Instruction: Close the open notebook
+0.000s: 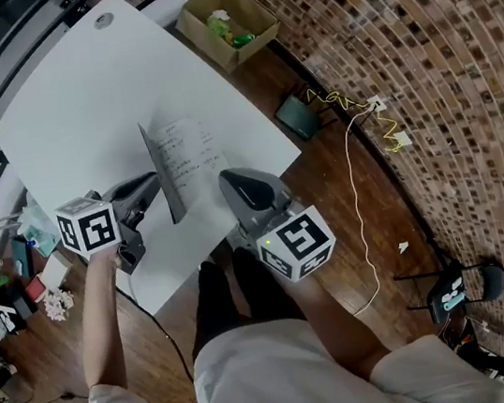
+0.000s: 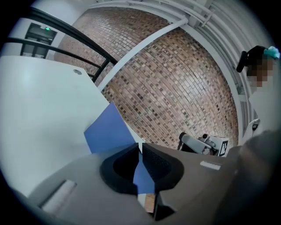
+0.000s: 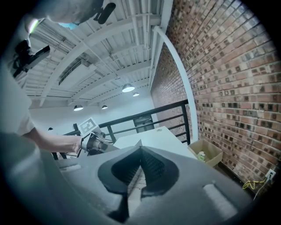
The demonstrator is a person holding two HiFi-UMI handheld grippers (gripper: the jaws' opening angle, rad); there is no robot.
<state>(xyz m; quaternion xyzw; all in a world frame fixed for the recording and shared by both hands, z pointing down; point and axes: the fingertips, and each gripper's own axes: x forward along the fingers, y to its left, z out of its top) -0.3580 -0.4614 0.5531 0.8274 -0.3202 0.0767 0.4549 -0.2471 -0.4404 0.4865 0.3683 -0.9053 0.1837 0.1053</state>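
The notebook (image 1: 190, 158) lies open on the white table (image 1: 76, 110), its written right-hand page facing up. Its left cover (image 1: 162, 186) stands almost upright, seen edge-on. My left gripper (image 1: 154, 181) is shut on that cover. In the left gripper view the blue cover (image 2: 107, 132) runs between the closed jaws of the left gripper (image 2: 141, 147). My right gripper (image 1: 228, 179) hovers at the page's near right corner, jaws shut and empty. In the right gripper view the right gripper (image 3: 140, 149) points along the table (image 3: 149, 136), with lined paper showing below the tips.
A cardboard box (image 1: 229, 24) with green items sits on the wooden floor beyond the table's far corner. A yellow cable (image 1: 353, 170) trails across the floor on the right, near a brick wall (image 1: 440, 71). A black railing (image 3: 145, 118) borders the table's far side.
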